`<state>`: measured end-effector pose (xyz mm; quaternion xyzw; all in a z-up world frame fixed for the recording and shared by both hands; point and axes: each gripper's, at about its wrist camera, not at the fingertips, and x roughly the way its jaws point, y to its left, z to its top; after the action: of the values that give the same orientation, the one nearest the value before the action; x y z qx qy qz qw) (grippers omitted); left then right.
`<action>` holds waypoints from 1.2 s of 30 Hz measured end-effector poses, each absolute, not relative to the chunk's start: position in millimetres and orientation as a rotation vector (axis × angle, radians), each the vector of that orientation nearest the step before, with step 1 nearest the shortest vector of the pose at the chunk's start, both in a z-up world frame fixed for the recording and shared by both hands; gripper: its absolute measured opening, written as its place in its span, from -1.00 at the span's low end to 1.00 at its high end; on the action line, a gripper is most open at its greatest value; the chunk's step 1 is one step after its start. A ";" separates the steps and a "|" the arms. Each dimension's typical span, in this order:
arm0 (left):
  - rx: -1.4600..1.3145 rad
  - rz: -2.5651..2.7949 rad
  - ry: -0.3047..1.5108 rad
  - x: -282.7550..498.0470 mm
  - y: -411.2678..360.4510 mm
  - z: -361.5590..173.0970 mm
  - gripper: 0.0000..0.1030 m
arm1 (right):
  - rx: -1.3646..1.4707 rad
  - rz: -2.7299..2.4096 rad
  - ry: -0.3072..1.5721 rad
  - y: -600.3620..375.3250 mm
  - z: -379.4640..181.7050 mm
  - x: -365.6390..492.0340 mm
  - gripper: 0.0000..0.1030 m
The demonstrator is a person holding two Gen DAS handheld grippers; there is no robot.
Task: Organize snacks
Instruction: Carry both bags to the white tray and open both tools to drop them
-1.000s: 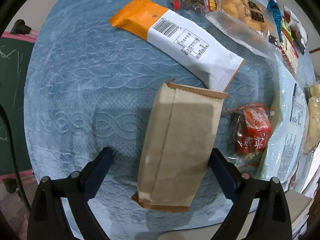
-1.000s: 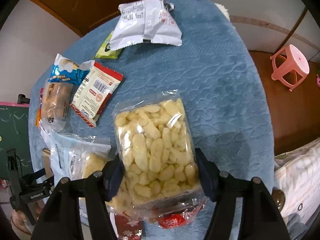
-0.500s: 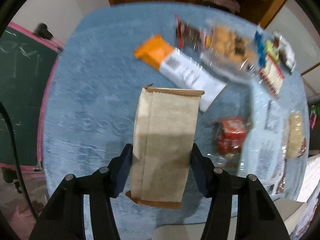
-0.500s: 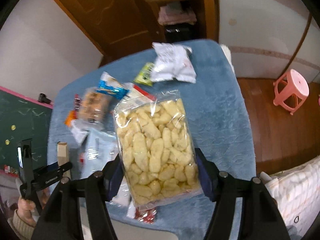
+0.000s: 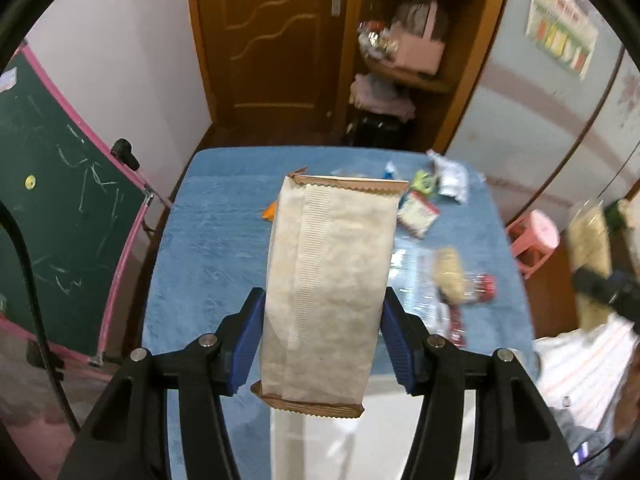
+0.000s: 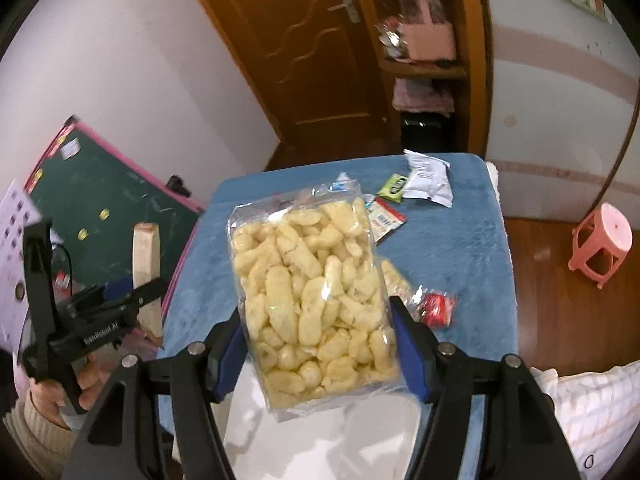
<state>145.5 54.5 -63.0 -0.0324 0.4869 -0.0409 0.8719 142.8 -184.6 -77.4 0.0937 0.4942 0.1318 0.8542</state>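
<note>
My left gripper (image 5: pixel 323 300) is shut on a brown paper snack packet (image 5: pixel 332 280), which hangs upright well above the blue-covered table (image 5: pixel 208 240). My right gripper (image 6: pixel 316 316) is shut on a clear bag of yellow puffs (image 6: pixel 312 288), also lifted over the table (image 6: pixel 460 248). The right wrist view shows a hand holding the left gripper (image 6: pixel 80 320) with the brown packet (image 6: pixel 146 264) at the far left. Several snacks lie on the cloth: a white packet (image 6: pixel 426 178), a green one (image 6: pixel 394 186), a red-and-white one (image 6: pixel 384 218) and a small red one (image 6: pixel 438 308).
A pink stool (image 6: pixel 600 244) stands on the wooden floor right of the table. A green chalkboard (image 5: pixel 60 220) leans at the left. A wooden door (image 5: pixel 272 40) and shelves (image 5: pixel 404 60) are behind. A blurred white surface (image 6: pixel 320 432) lies below the grippers at the near edge.
The left jaws closed on the brown packet and lifted it off the cloth. The right gripper rose with the puff bag. Both views tilted up, showing the room.
</note>
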 end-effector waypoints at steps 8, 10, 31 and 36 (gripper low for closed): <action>-0.054 -0.122 0.958 65.4 39.9 -35.7 0.07 | 0.102 0.266 0.988 -157.0 -58.7 63.6 0.27; -0.050 -0.143 0.951 47.5 37.5 -39.7 0.07 | 0.079 0.246 0.983 -152.3 -59.6 46.3 0.27; -0.017 -0.116 1.057 -5.1 12.7 -89.4 0.58 | 0.067 0.177 1.115 -143.3 -101.0 -8.4 0.29; 0.021 -0.103 1.022 -8.7 9.9 -83.4 0.76 | 0.073 0.174 1.127 -141.8 -104.2 -9.7 0.29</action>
<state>-8.7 9.9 -83.4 0.0100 0.4886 -0.0494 0.8710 -9.7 -141.8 -104.2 0.0346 0.5333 0.0826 0.8412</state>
